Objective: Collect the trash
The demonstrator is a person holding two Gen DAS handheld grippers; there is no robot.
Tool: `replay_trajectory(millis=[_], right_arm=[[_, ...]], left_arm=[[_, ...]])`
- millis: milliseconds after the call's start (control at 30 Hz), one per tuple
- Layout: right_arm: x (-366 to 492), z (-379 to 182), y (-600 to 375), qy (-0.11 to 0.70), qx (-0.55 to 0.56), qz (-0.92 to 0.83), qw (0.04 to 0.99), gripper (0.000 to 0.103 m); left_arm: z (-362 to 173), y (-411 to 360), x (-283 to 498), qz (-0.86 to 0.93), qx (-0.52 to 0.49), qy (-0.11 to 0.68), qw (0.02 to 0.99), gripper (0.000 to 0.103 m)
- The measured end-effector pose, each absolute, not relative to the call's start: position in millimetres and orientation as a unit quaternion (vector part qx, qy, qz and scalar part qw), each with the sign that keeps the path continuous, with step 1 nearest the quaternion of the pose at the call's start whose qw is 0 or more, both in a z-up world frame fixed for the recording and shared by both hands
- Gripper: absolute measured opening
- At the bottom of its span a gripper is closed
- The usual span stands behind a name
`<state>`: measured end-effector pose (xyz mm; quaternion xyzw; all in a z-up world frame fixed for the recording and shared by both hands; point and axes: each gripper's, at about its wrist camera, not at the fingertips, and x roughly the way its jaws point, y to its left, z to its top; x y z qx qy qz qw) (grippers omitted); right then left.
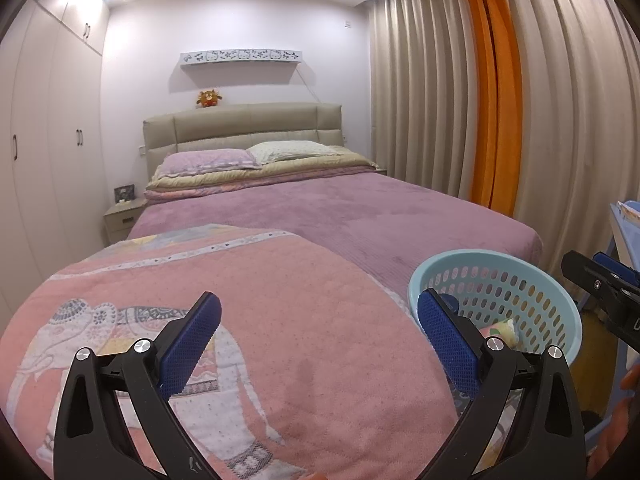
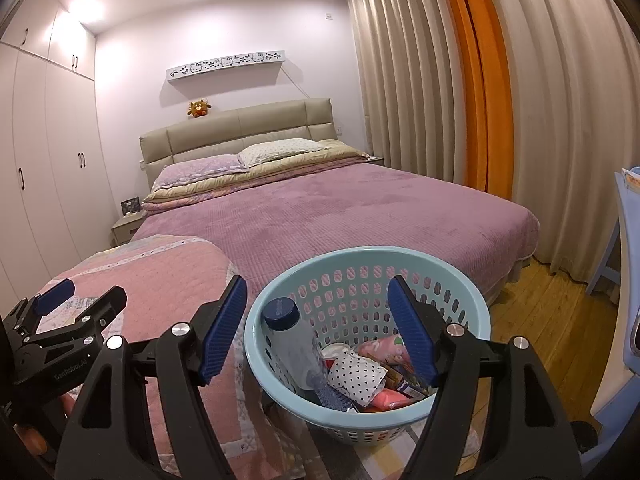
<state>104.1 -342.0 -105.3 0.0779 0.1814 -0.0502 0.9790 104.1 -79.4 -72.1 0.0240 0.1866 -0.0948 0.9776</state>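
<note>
**Two grippers spread wide, holding nothing**

Two sets of blue-padded black jaws, released: left gripper above the pink elephant-print quilt at the bed's foot, right gripper over the pale blue perforated plastic basket beside the bed's foot corner. Inside the basket: clear blue-capped bottle, dotted white wrapper, pink packets.

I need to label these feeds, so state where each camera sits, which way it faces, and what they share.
Left wrist: on the left gripper, jaws open, facing the headboard over the pink elephant quilt; the right gripper shows at the right edge.
Right wrist: on the right gripper, jaws open, facing the same way above the light blue basket holding a bottle and wrappers; the left gripper shows at the left.
Shared: basket, quilt, headboard, orange curtain.
</note>
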Motion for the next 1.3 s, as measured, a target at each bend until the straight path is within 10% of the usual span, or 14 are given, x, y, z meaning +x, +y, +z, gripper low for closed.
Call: replay_trajectory(millis=[1300], right_arm=[[115, -115, -338, 0.207, 0.082, -0.061, 0.973, 0.07]], left_arm=[[-76, -71, 109, -0.107, 0.025, 0.202, 0.973, 0.096]])
